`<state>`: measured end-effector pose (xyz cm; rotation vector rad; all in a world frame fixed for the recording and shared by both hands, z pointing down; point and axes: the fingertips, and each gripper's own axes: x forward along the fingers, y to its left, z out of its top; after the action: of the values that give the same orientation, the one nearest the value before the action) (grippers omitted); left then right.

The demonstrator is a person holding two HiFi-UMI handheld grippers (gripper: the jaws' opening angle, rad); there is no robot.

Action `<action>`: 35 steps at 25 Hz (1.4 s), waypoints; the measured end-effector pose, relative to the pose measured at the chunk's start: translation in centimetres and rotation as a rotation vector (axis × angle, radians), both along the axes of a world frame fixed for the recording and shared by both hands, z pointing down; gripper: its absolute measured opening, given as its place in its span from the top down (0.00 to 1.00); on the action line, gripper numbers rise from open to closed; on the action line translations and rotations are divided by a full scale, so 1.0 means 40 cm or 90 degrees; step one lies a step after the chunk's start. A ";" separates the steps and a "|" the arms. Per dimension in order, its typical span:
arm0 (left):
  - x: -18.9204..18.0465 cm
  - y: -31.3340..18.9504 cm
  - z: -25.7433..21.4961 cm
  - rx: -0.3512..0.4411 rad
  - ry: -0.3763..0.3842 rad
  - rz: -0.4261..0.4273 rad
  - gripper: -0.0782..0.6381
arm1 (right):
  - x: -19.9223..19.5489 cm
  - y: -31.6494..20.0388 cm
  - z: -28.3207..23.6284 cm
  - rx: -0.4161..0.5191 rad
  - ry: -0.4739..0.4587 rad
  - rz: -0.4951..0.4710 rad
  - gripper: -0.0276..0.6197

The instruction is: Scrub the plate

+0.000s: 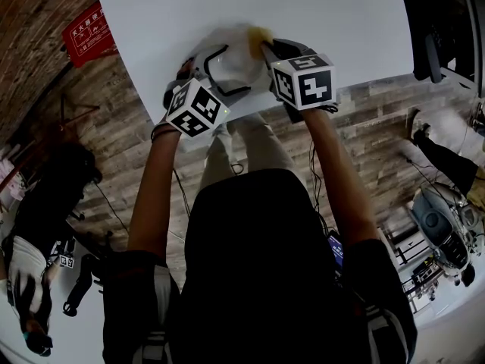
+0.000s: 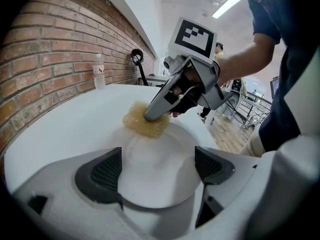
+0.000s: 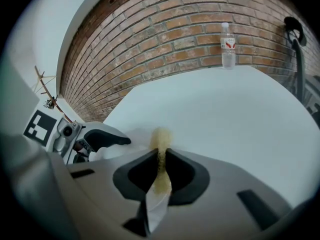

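A small white plate point(image 2: 159, 171) sits between the two dark pads of my left gripper point(image 2: 157, 166), which is shut on it across its width. In the head view the plate point(image 1: 231, 59) is held just over the near edge of the white table point(image 1: 303, 14). My right gripper point(image 2: 150, 116) is shut on a yellow sponge point(image 2: 142, 125) and presses it on the plate's far rim. In the right gripper view the sponge point(image 3: 161, 144) is squeezed thin between the jaws, with the left gripper's fingers point(image 3: 107, 139) just left of it.
A water bottle point(image 3: 227, 46) stands at the table's far side against the brick wall point(image 3: 165, 39). A black stand point(image 3: 295, 39) rises at the far corner. A red sign point(image 1: 87, 32) lies on the wood floor at the left.
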<state>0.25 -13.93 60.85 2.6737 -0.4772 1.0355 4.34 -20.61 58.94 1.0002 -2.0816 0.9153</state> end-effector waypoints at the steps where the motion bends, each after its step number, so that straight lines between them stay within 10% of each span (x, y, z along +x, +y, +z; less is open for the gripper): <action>1: 0.001 0.000 -0.001 0.000 0.000 0.000 0.28 | 0.006 0.001 -0.001 0.000 0.001 0.000 0.89; 35: -0.006 -0.002 0.003 0.000 -0.002 -0.008 0.28 | -0.012 0.038 0.004 -0.026 -0.019 0.000 0.89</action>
<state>0.02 -13.99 60.96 2.6664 -0.4938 1.0356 3.84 -19.10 59.12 0.9711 -2.0797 0.9749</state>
